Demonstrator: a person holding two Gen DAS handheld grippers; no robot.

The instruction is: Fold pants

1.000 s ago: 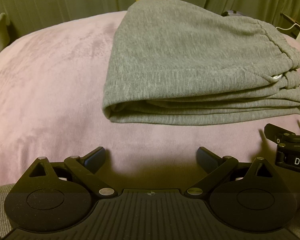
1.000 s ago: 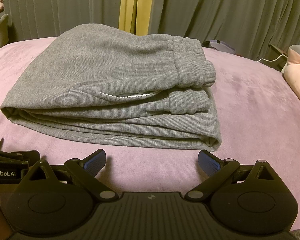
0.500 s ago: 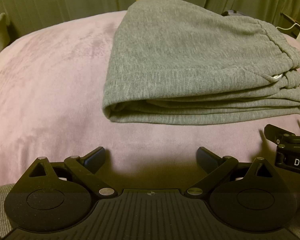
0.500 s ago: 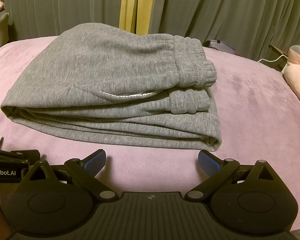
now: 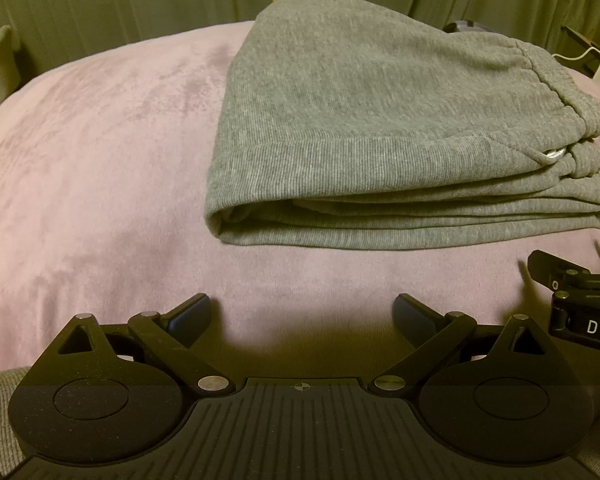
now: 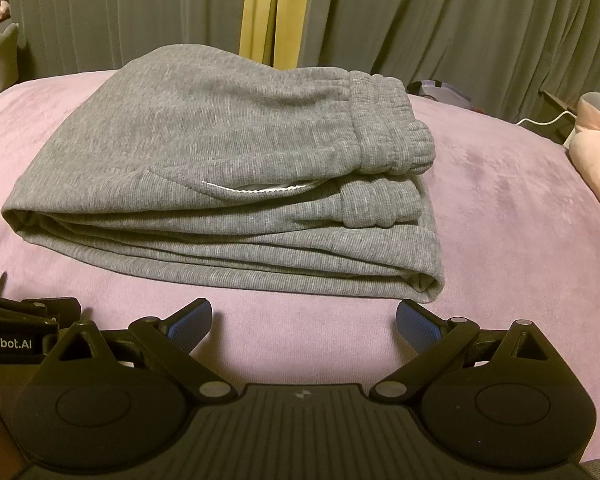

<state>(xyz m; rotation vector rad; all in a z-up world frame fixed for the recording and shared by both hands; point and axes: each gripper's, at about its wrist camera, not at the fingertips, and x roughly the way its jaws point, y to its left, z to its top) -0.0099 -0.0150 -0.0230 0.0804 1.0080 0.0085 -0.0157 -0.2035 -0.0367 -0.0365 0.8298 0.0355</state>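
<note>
Holding both tools at the near edge of the pink velvety bed cover (image 5: 100, 168), we keep them just short of the folded grey ribbed-knit sweatpants (image 5: 380, 140). Our left gripper (image 5: 303, 316) has its blue-padded fingers (image 5: 190, 314) spread wide, with only cover between them. The pants lie as a flat stack of layers mid-bed, rounded fold toward the left, elastic waistband (image 6: 388, 128) on top at the right, a white pocket lining (image 6: 256, 188) peeking from the side. Our right gripper (image 6: 304, 322) also has its fingers (image 6: 416, 326) wide apart, gripping nothing, near the stack's right front corner. Grey-green pleated curtains (image 6: 420, 20) hang beyond the far edge.
</note>
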